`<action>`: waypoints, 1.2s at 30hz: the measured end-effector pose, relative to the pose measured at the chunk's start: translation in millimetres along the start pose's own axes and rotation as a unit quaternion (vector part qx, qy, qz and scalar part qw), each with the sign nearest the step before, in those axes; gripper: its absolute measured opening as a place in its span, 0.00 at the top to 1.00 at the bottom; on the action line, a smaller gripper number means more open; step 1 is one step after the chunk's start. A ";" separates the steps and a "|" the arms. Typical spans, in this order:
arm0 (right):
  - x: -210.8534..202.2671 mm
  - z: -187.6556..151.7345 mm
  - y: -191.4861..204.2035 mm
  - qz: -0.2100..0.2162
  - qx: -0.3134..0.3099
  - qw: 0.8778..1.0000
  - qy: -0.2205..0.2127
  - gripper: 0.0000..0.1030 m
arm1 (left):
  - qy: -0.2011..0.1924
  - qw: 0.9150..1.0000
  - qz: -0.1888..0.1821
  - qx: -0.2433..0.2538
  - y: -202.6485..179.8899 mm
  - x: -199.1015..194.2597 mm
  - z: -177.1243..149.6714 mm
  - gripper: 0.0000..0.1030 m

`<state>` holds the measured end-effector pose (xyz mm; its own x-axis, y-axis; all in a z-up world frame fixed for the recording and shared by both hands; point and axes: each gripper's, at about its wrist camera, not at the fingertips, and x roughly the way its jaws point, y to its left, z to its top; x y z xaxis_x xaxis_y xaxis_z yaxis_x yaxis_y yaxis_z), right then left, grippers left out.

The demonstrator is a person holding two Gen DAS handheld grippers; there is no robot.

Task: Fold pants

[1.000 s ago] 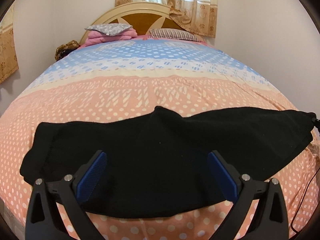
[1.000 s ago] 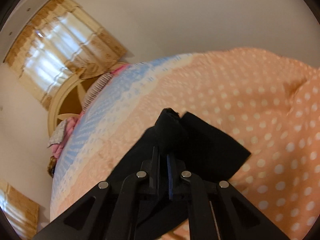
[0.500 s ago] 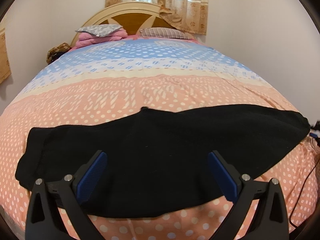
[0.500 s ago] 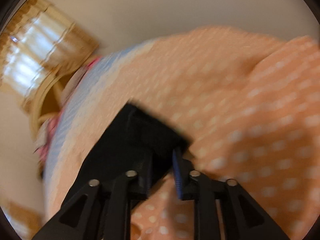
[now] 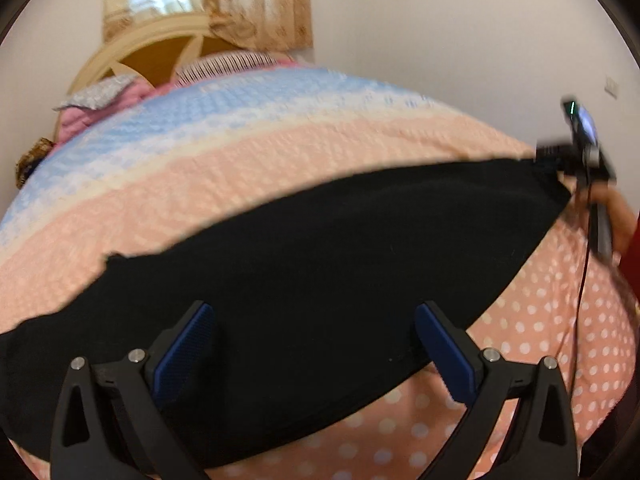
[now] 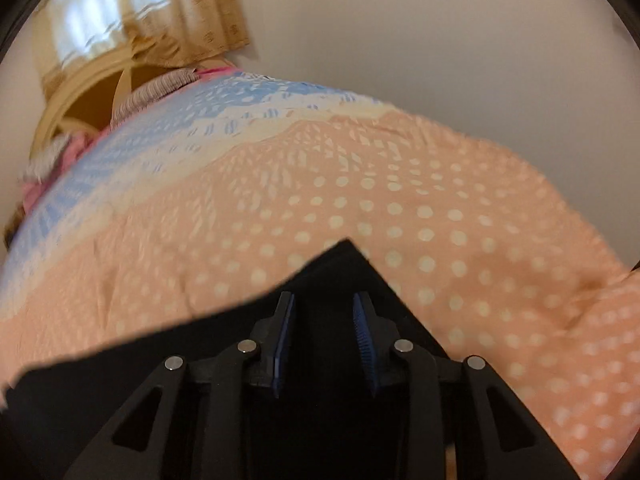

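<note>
Black pants lie spread flat across the near end of the bed, running left to right. My left gripper is wide open and empty, hovering above the middle of the pants. In the right wrist view my right gripper is partly open, jaws a small gap apart, just above the pants' right end corner, holding nothing. The right gripper also shows in the left wrist view at the pants' far right end.
The bed's peach polka-dot and blue cover stretches beyond the pants. Pillows and pink folded bedding lie at the wooden headboard. A white wall runs along the right. A thin cable hangs at the right.
My right gripper let go of the pants' end and opened; the fabric now lies flat. The left gripper view has swung and tilted, still open above the pants.
</note>
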<state>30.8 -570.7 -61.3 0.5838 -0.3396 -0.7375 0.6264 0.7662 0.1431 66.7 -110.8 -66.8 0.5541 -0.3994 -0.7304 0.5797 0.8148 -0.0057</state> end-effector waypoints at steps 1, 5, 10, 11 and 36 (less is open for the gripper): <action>-1.2 5.4 -5.5 0.005 0.017 1.000 -0.013 0.70 | 0.014 1.000 0.007 0.002 -1.6 6.3 -3.4 0.00; -19.5 5.8 -26.2 0.013 0.089 0.995 -0.042 0.69 | 0.008 1.000 0.000 0.004 -1.6 -2.3 -16.4 0.00; -49.8 -25.2 13.5 0.069 0.022 0.996 -0.046 0.69 | 0.011 1.000 0.001 0.010 -4.7 -5.7 -21.6 0.00; -47.4 -25.9 18.6 0.064 0.009 0.997 -0.043 0.69 | 0.012 1.000 0.001 0.010 -4.8 -6.7 -21.9 0.00; -22.9 -15.8 -85.9 0.119 0.136 0.983 0.034 0.62 | -0.044 0.997 -0.041 -0.045 14.6 -38.5 -12.7 0.00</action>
<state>-44.6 -620.1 -67.1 0.6999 -0.1246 -0.7033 0.5971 0.6423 0.4804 46.3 -78.1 -47.5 0.5600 -0.4982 -0.6619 0.5713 0.8109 -0.1270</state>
